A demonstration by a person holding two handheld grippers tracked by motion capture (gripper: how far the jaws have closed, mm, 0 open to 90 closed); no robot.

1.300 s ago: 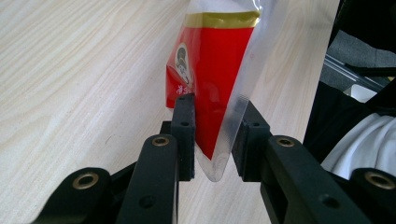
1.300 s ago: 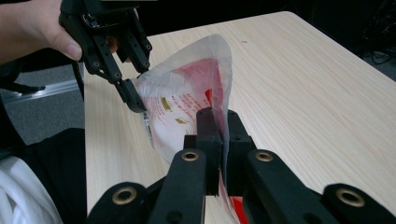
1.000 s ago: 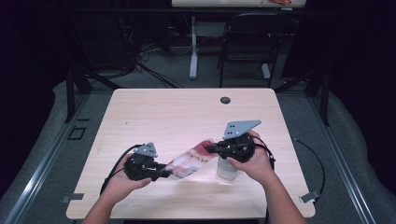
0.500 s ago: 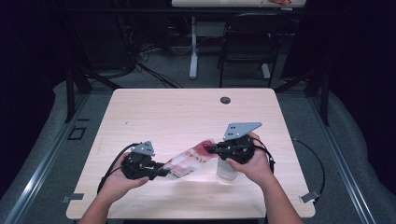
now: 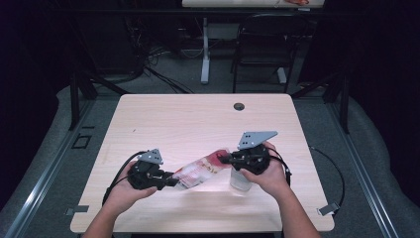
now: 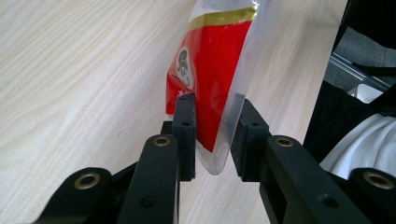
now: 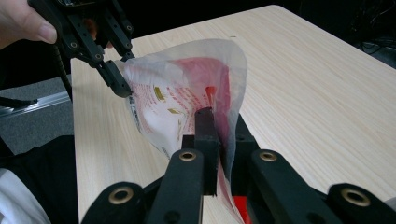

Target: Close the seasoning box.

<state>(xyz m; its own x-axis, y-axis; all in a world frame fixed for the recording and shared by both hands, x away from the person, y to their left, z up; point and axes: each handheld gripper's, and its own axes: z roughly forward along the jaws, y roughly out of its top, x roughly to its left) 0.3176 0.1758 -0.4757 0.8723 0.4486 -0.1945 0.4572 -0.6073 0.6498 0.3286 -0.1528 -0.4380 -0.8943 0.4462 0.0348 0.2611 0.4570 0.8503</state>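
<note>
A red-and-clear plastic pouch (image 5: 200,170) hangs stretched above the table, tilted.

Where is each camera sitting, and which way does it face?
High view: above the near edge, facing forward and down on the table; forearms, left gripper, right gripper.
Left gripper view: on the left gripper, looking along its jaws at the pouch.
Right gripper view: on the right gripper, facing the left gripper; a thumb shows.
All share the pouch.

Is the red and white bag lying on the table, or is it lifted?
Lifted. The bag hangs stretched between the left gripper and the right gripper, each holding one end above the table.
</note>
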